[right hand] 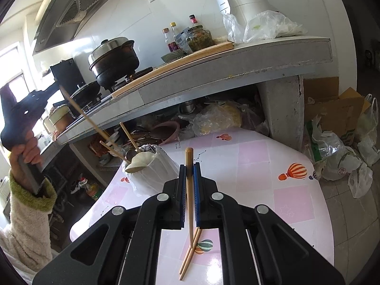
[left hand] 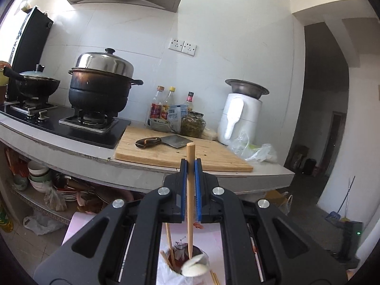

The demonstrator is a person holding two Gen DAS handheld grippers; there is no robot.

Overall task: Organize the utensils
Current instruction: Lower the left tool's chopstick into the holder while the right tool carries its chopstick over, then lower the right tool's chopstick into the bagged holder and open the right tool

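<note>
In the left wrist view my left gripper (left hand: 190, 163) is shut on a wooden chopstick (left hand: 190, 190) that stands upright, its lower tip inside the white utensil holder (left hand: 171, 273) beside other chopsticks and a white spoon (left hand: 194, 269). The right wrist view shows that gripper (right hand: 53, 89) raised at the left, its chopstick (right hand: 92, 123) slanting down into the holder (right hand: 154, 168). My right gripper (right hand: 189, 168) is shut on another chopstick (right hand: 189, 156), whose lower end hangs over two chopsticks (right hand: 188, 258) lying on the table.
The table (right hand: 261, 166) has a pink cloth with balloon prints. Beyond it runs a kitchen counter (left hand: 152, 173) with a cutting board (left hand: 180, 154), cleaver (left hand: 166, 141), pots, bottles and a white appliance (left hand: 239, 121). Bowls crowd the shelf beneath. A cardboard box (right hand: 332, 109) and bags sit right.
</note>
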